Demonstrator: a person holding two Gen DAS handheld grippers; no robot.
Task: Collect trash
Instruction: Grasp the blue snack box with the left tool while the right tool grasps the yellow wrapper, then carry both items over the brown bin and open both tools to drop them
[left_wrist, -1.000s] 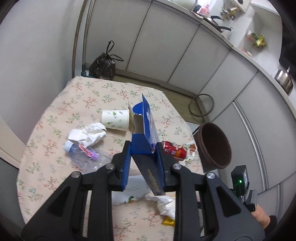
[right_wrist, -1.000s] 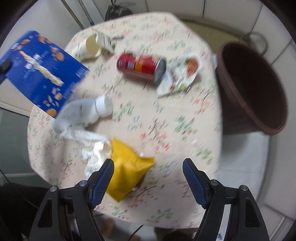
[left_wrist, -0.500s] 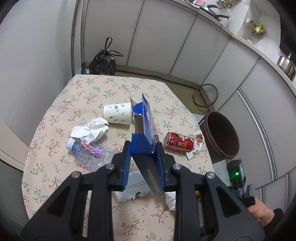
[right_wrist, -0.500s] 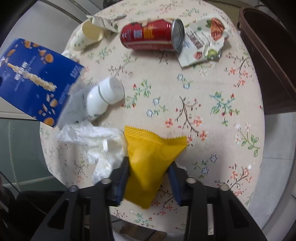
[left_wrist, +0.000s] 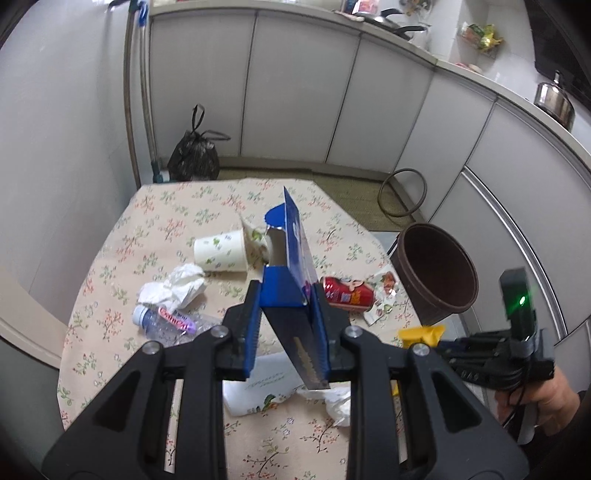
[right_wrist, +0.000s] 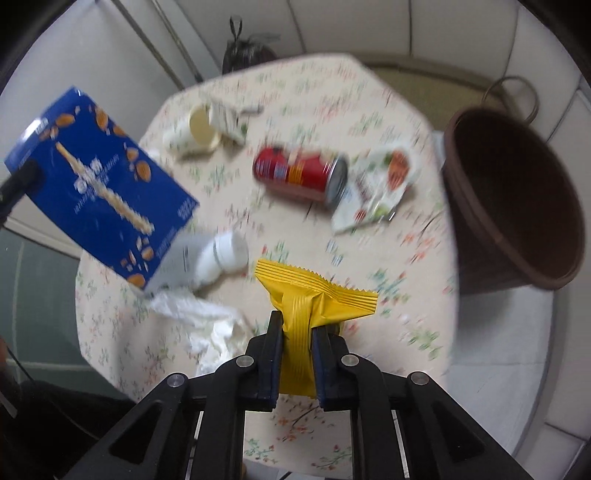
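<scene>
Now that the right gripper (right_wrist: 297, 345) has clamped onto the yellow packet (right_wrist: 308, 299) and lifted it off the table (right_wrist: 369, 88), both tools carry trash: the left gripper (left_wrist: 286, 321) grips the blue box (left_wrist: 291, 266). Open air leads right to the brown bin (right_wrist: 517, 199), standing just past the table edge.

Blue box (left_wrist: 291, 291) held aloft; crumpled yellow wrapper (right_wrist: 306, 310) pinched, lifted.
</scene>
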